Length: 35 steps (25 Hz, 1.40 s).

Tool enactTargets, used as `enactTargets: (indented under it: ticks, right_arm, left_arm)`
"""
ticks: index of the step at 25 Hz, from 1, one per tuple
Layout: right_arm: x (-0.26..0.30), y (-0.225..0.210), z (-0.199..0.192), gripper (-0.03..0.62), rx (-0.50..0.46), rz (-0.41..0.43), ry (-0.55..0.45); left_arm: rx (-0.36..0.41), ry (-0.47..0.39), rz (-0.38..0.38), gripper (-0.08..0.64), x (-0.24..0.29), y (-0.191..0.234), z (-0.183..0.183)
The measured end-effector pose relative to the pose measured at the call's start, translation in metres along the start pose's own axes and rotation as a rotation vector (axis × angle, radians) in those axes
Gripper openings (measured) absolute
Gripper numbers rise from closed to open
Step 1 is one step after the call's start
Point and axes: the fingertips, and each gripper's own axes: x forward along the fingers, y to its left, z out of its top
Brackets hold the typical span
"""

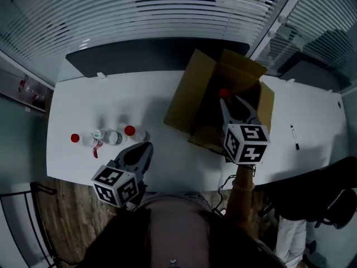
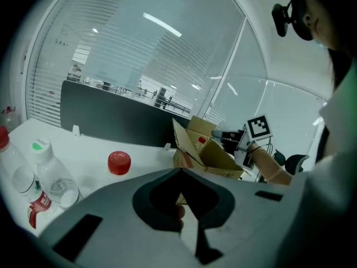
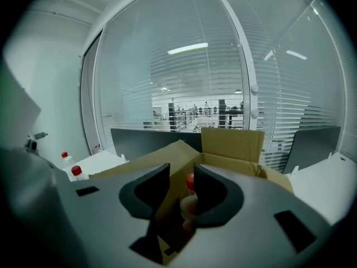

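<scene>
An open cardboard box (image 1: 195,94) stands on the white table (image 1: 139,99), right of centre. Over its opening my right gripper (image 1: 229,97) is open. A red-capped bottle (image 1: 223,92) stands in the box just past its tips. In the right gripper view that bottle (image 3: 190,182) shows through the gap of the right gripper (image 3: 182,169) without filling it. My left gripper (image 1: 146,146) is shut and empty at the table's near edge. Several small bottles (image 1: 111,137) lie just beyond it. The left gripper view shows the left gripper (image 2: 181,175), a red cap (image 2: 119,162) and the box (image 2: 217,158).
A green-capped bottle (image 2: 40,146) and a clear one with a red label (image 2: 47,188) sit at the left. A black pen (image 1: 294,137) lies on the table's right part. A dark panel (image 1: 139,54) runs along the far edge, with glass walls and blinds behind.
</scene>
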Motion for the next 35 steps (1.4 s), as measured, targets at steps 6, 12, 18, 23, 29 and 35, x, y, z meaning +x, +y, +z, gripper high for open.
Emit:
enactTargets:
  ticks: [6,12,18,23,29,35]
  right_arm:
    - [0.030,-0.014,-0.012,0.155,0.015,-0.029,0.061]
    - [0.052,-0.024,-0.022,0.164,0.031,-0.026,0.114]
    - [0.068,-0.027,-0.034,0.167,0.042,-0.012,0.166]
    - [0.076,-0.028,-0.044,0.167,0.029,-0.013,0.205]
    - [0.076,-0.026,-0.045,0.167,-0.012,-0.023,0.209]
    - [0.069,-0.020,-0.047,0.167,-0.040,-0.020,0.221]
  left_arm:
    - [-0.014,0.021,-0.002,0.006,0.015,0.008,0.004]
    - [-0.031,0.047,-0.010,0.006,0.030,0.012,0.005]
    - [-0.042,0.072,-0.014,0.006,0.043,0.017,0.003]
    - [-0.049,0.088,-0.014,0.006,0.051,0.021,0.002]
    - [-0.049,0.088,-0.016,0.006,0.051,0.022,0.003]
    - [-0.043,0.075,-0.022,0.006,0.045,0.020,0.003]
